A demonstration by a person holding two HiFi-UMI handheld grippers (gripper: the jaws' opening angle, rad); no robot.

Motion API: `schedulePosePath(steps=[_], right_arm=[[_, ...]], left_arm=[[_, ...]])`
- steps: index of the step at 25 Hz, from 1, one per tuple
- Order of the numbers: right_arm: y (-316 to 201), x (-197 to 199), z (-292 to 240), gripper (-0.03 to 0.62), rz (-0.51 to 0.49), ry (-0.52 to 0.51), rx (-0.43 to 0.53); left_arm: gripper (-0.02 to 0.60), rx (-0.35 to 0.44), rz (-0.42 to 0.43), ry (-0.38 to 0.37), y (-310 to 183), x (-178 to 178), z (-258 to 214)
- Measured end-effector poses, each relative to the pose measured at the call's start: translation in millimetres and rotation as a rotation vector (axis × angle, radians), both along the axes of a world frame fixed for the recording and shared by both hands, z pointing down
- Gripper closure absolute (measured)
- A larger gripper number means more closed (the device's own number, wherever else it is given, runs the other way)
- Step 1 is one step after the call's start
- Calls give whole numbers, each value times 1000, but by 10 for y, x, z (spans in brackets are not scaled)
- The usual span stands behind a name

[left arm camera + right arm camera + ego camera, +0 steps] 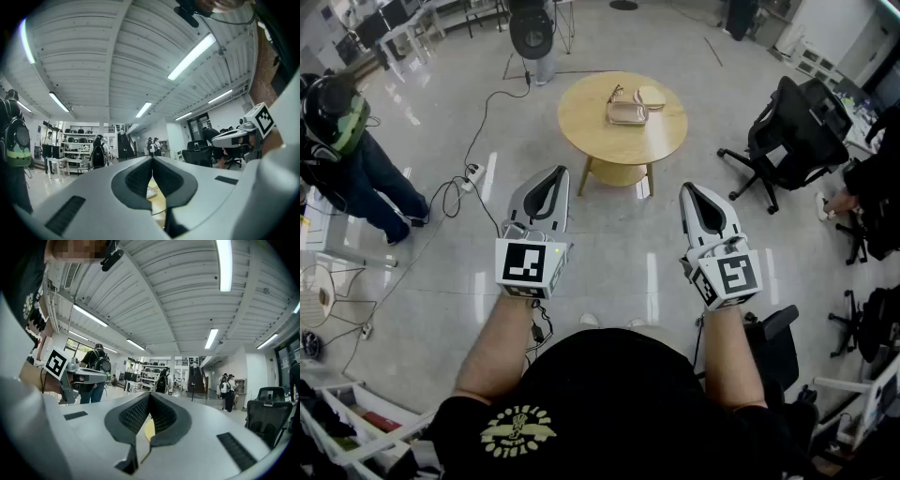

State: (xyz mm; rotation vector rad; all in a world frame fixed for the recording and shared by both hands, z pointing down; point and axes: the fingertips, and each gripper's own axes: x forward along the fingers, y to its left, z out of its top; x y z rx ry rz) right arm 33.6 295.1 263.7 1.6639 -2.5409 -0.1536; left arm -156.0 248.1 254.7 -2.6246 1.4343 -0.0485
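Grey polished floor spans the whole head view. A round wooden table stands on it, ahead of both grippers and well apart from them. A black office chair stands to the table's right, and a standing person in dark clothing is at the far left. A black fan stands beyond the table.

Left gripper: held over the floor and pointing toward the table. Its own view shows the jaws pressed together, nothing between them, with a strip of the yellow tabletop visible below the pads.

Right gripper: held level with the left one and well apart from it. Its jaws likewise meet with nothing held.

A pale tray lies near the table's centre, with a small flat item just beside it. What the item is cannot be made out.

A white power strip with a black cable lies on the floor to the left of the left gripper.
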Motion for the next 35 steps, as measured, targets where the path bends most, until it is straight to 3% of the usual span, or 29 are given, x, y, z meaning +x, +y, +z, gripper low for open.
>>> schedulePosePath(steps=[9, 24, 35], right_arm=[[-18, -40, 9, 580, 24, -46, -33], [77, -334, 50, 580, 33, -24, -48], [136, -284, 43, 580, 57, -52, -57]], left_arm=[[565, 3, 1, -1, -39, -57, 8], [565, -44, 28, 23, -54, -355, 132], [565, -61, 35, 20, -30, -363, 222]])
